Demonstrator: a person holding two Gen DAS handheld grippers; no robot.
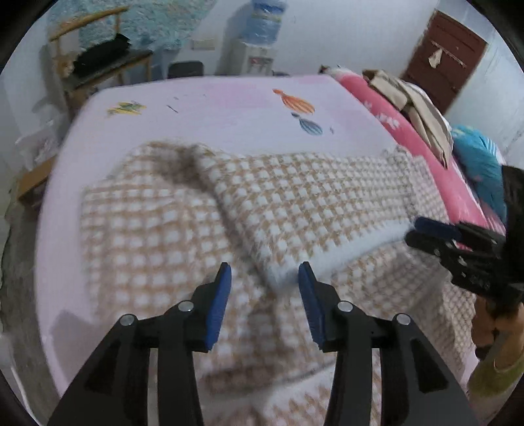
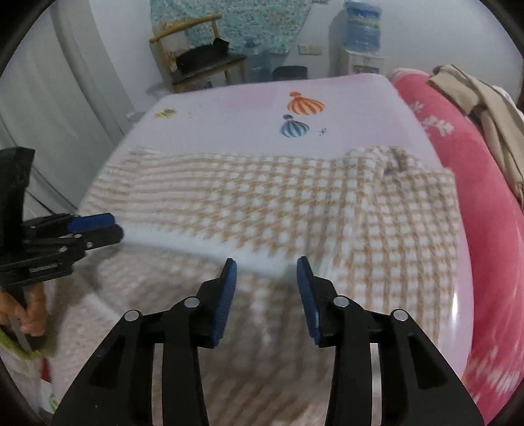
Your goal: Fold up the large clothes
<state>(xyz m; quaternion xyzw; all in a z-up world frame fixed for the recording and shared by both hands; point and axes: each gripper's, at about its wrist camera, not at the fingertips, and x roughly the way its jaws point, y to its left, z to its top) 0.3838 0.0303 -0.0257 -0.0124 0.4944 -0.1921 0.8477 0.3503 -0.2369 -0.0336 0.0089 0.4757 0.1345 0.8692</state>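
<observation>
I see a bed with a pale pink sheet (image 2: 229, 131) filling the middle of the frame. At the upper left stands a wooden chair (image 2: 196, 49) before a patterned wall hanging (image 2: 249, 23). At the upper right is a water dispenser (image 2: 362, 42) against the white wall; a brown door (image 1: 448, 59) shows at the upper right of my left view.

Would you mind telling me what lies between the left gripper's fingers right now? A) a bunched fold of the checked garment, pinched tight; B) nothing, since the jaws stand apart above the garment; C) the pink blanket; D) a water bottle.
B: the left gripper shows an empty gap between its blue pads, with the checked garment lying flat on the bed beyond them, not pinched.
</observation>
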